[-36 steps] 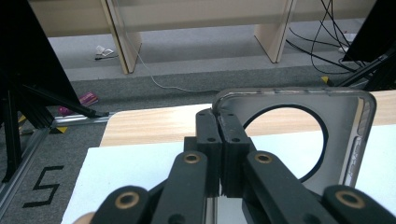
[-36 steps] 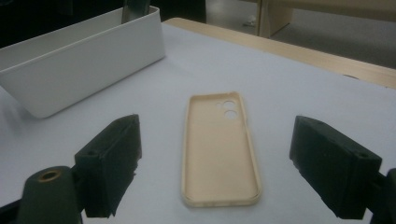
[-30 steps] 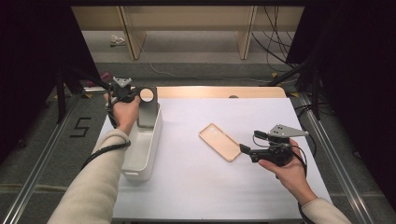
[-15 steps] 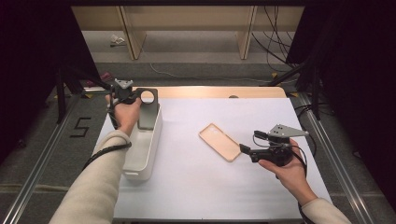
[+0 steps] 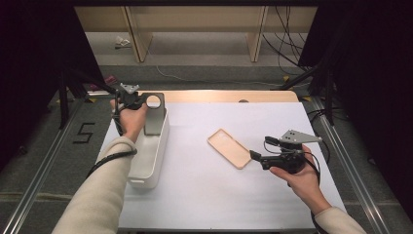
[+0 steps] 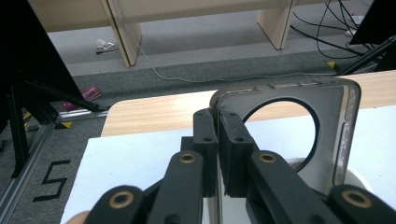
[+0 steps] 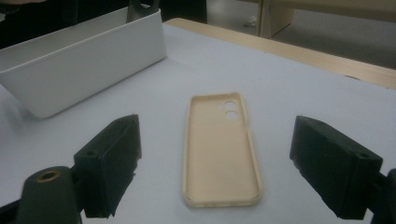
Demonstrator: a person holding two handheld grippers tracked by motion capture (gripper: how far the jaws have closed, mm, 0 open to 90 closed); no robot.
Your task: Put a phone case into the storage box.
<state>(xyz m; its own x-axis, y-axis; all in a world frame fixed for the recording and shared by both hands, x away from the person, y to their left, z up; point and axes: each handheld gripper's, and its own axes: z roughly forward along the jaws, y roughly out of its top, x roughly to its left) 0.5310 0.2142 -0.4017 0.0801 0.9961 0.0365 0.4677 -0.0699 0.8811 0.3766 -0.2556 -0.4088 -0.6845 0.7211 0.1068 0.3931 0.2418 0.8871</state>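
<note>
A dark grey phone case [image 5: 155, 119] with a round hole stands upright in the far end of a white bin [image 5: 151, 165]. My left gripper [image 5: 140, 100] pinches its top corner. In the left gripper view the jaws [image 6: 217, 126] press on the case's edge [image 6: 336, 140]; they have just been opening a little, with the case still between them. A beige phone case [image 5: 229, 147] lies hollow side up on the white table cover. My right gripper [image 5: 254, 156] sits low near its closer end, jaws wide open. In the right gripper view the beige case [image 7: 222, 149] lies ahead between the open fingers [image 7: 114, 154].
The white bin [image 7: 84, 60] runs along the table's left side. The wooden table edge [image 5: 219, 96] shows beyond the white cover. Dark frames and cables stand on the floor to both sides.
</note>
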